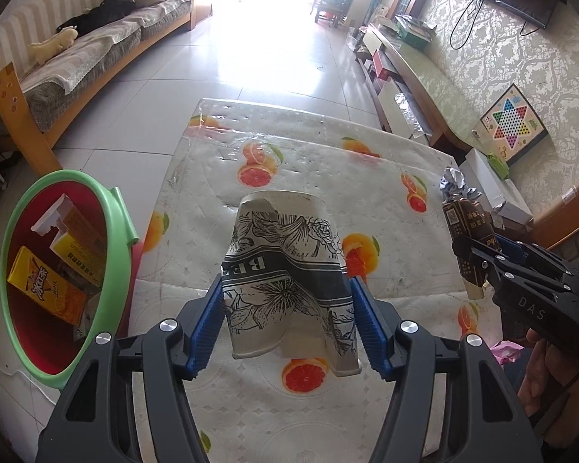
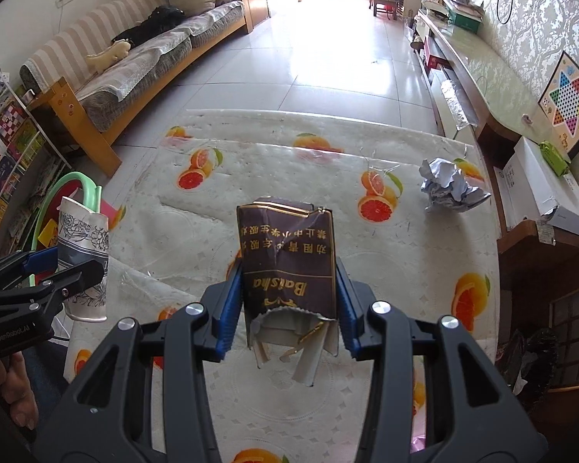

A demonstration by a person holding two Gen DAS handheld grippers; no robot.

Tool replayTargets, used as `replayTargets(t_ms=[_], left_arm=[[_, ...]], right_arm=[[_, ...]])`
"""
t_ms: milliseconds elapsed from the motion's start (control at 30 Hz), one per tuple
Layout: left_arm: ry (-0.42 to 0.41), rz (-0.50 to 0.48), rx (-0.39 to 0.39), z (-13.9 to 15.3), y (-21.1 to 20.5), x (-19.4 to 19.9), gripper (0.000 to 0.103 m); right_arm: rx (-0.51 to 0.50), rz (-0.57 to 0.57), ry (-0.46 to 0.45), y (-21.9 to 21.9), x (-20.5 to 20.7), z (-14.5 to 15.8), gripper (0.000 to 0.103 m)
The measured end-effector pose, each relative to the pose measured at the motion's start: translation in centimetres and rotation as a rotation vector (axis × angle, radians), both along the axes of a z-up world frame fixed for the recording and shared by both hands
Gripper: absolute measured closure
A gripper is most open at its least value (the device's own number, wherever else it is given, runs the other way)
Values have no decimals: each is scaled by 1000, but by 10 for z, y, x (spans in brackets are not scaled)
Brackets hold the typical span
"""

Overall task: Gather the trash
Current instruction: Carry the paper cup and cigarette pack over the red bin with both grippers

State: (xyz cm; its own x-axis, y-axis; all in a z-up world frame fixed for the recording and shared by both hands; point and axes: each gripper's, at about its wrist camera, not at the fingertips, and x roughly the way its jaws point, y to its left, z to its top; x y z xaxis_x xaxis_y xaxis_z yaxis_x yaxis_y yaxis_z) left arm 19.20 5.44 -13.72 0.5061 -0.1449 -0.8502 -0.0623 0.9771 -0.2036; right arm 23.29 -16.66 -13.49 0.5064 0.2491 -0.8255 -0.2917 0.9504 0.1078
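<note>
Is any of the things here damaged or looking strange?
Yes. The paper cup in the left gripper is crushed, its rim torn. The brown cigarette pack in the right gripper is ripped open. A crumpled paper ball lies on the table.

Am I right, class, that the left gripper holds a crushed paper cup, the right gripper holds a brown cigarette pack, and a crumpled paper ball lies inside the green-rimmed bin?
Not quite. The crumpled paper ball lies on the table, as the right wrist view shows, not in the green-rimmed bin. The left gripper does hold the crushed paper cup, and the right gripper the brown cigarette pack.
</note>
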Motion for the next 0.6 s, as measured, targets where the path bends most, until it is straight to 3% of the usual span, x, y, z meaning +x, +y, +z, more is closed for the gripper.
replayTargets(t_ms=[600], left_arm=[[-149, 76, 13, 56, 44, -58, 43]], right_arm=[[10, 60, -121, 44, -59, 64, 61]])
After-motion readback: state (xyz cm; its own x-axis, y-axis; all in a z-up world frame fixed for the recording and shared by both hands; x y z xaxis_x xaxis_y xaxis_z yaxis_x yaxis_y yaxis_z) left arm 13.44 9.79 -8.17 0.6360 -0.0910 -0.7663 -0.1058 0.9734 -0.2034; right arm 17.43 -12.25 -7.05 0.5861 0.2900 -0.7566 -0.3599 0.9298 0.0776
